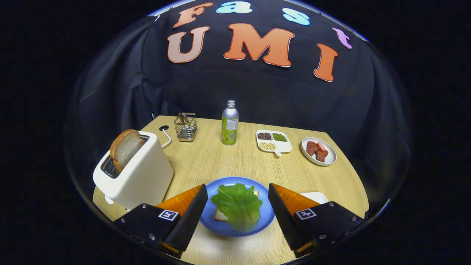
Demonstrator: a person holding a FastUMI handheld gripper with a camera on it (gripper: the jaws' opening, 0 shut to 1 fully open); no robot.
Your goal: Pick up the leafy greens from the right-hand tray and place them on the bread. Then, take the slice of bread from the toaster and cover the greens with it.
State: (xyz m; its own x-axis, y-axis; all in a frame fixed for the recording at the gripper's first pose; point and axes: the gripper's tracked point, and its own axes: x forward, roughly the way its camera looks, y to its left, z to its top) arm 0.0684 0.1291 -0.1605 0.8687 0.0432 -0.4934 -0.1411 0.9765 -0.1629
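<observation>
The fingers (238, 197) are spread wide, holding nothing, on either side of the blue plate (211, 217) near the tabletop's (220, 158) front edge. The lettuce leaf (237, 206) lies on the bread slice (220, 215) there. Another bread slice (125, 148) stands in the white toaster (140, 176) at the left edge.

Support surface: one light wooden table (220, 158), grain running lengthwise. Items resting directly on it: a white toaster (138, 176) at the left front; a wire caddy (186, 129) and a cable grommet (164, 128) at the far left; an upright bottle (230, 123) at the far centre; a divided dish (274, 141) and a white plate (319, 151) at the far right; a blue plate (211, 209) at the near centre, lying between the spread fingers of the gripper (237, 198); a white tray (315, 197) just beyond the right finger.
</observation>
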